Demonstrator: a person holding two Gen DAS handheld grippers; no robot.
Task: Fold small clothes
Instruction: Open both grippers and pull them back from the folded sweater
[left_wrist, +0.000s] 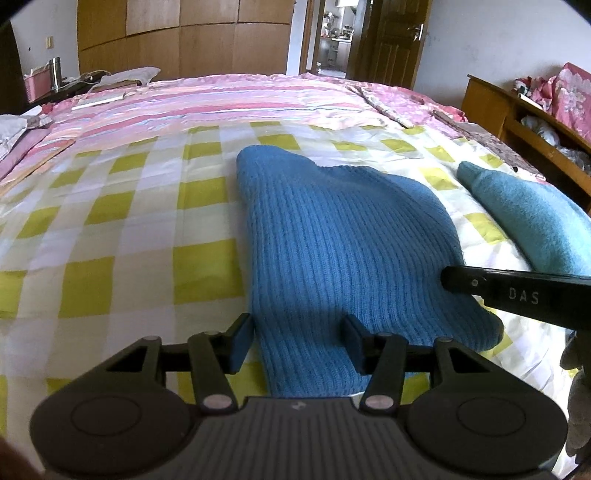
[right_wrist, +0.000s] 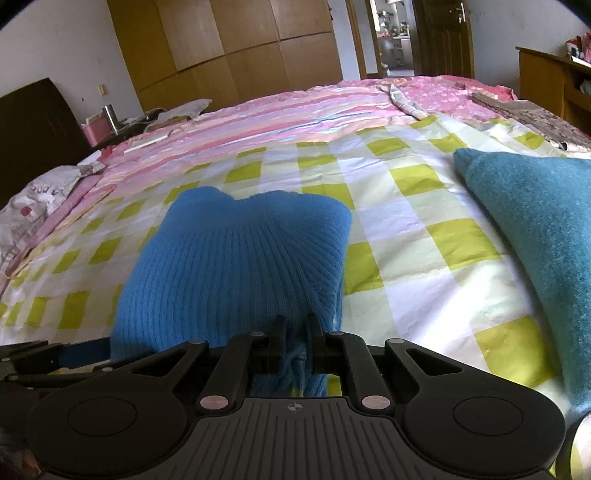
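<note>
The blue ribbed knit garment (right_wrist: 236, 254) lies on the checked bedsheet (right_wrist: 413, 236), stretching away ahead of both grippers, its near hem right at their fingertips. The right gripper (right_wrist: 295, 343) is nearly closed, its pads pinching a bunch of the near hem at the garment's right corner. The left gripper (left_wrist: 297, 341) stands about half open: the hem's left corner sits between its pads, but they do not seem to press on it. A second, teal garment (right_wrist: 532, 236) lies well apart, off to the right of the right gripper.

The step in hand looks like securing the near hem for a fold. Next, the left gripper probably needs to close on its corner; then both should lift together and carry the hem forward over the garment toward its far edge, keeping the edge level so the fold lands square.
</note>
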